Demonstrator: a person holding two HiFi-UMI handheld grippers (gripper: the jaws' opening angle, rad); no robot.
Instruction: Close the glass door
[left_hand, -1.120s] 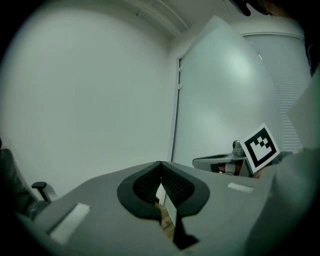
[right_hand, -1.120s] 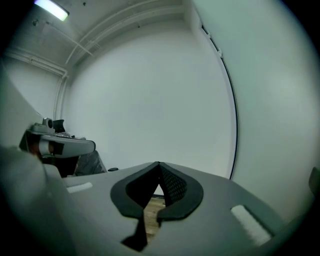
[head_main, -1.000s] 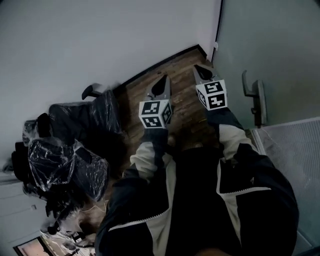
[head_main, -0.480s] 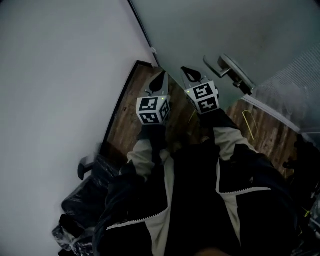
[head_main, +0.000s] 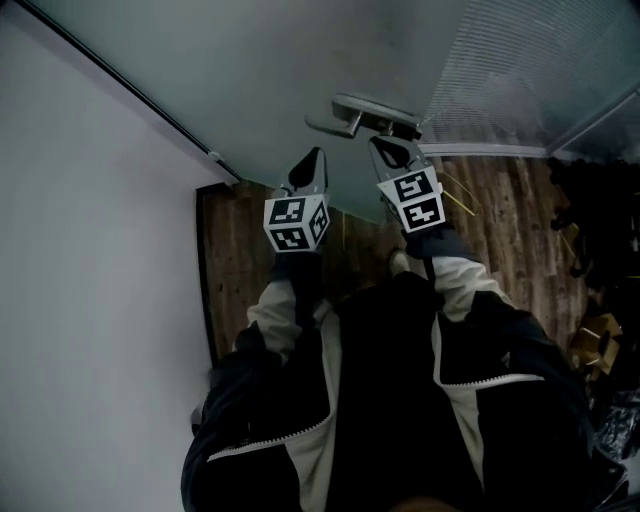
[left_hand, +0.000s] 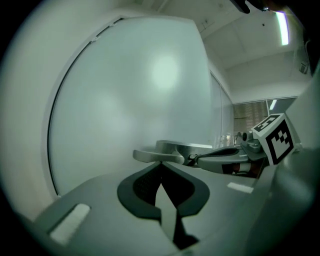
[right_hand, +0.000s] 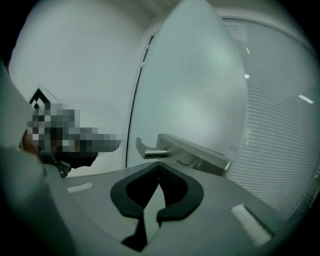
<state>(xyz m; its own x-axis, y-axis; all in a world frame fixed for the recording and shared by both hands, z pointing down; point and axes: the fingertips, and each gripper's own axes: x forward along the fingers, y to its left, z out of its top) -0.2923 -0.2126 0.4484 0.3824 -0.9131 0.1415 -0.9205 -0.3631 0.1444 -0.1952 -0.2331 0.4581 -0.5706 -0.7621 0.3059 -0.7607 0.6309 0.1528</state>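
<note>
Hovering by handle (head_main: 352, 110) of door (head_main: 260, 60), left tool (head_main: 316, 158) and right tool (head_main: 388, 145) pinched together, empty; next, likely pushing handle to swing door closed.

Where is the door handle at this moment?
In the head view the door handle is at top centre on the glass door, just beyond the right gripper, up-right of the left gripper.

Head view: frosted pale-green glass door (head_main: 300, 60) cut off at top edge; dark clutter (head_main: 592, 225) at right edge cropped, too dim to identify; person's dark jacket (head_main: 390, 400) runs off bottom edge.
</note>
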